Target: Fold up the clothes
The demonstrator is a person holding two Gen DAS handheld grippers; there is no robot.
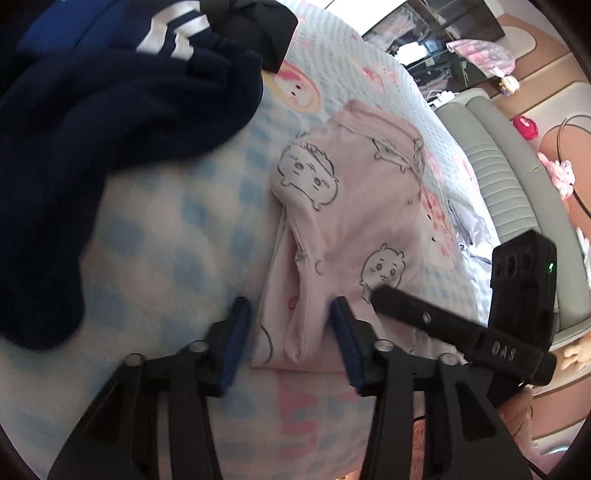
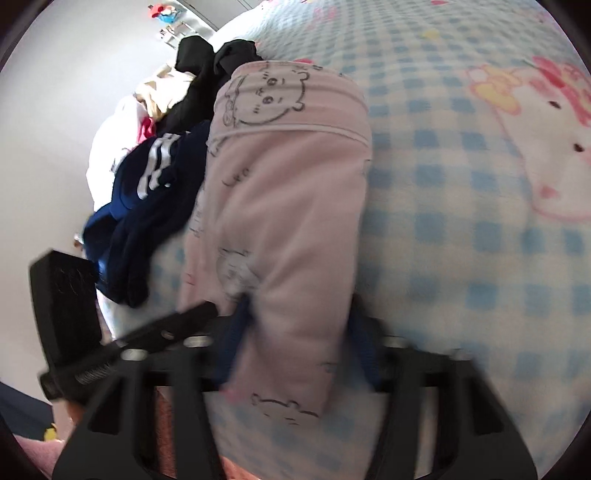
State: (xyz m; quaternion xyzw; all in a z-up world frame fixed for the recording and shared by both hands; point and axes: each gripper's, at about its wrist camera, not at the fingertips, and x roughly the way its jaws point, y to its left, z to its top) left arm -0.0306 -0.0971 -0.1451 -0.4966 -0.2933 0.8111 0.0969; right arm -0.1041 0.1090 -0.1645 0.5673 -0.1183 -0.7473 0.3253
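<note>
Left wrist view, jaws outward:

- Left gripper (image 1: 291,325): jaws apart, blue pads standing either side of a raised ridge at the near end of the pink garment (image 1: 351,206); a gap shows on both sides, so not pinching, nothing held.
- Right gripper (image 2: 295,328): jaws straddle a thick folded bundle of the same pink garment (image 2: 288,206). Cloth fills the gap and seems to touch both pads, but the frame is blurred; can't tell if it is clamped or only bracketed.
- Key relation: garment's long axis runs straight away from both sets of jaws, near end between the pads, far hem end well up the bed. It lies flat on the checked blanket (image 1: 155,229), already doubled lengthwise by the look of it. Both hands sit at the same near end, so neither is clearly nearer; judged next move is a pinch at this end, then carry it toward the far hem.
- Navy garment (image 1: 92,140) w/ white stripes: heaped just beside the pink one, to the left, edge near but apart in the left wrist view.
- Black garment (image 1: 258,26): beyond the navy one, far end of the bed.

Count:
- grippers, 2
- pink garments, 1
- navy garments, 1
- black garments, 1 lump or maybe 2, unclear
- blankets, 1
- pale clothes behind the pile, right wrist view: number not countable.
</note>
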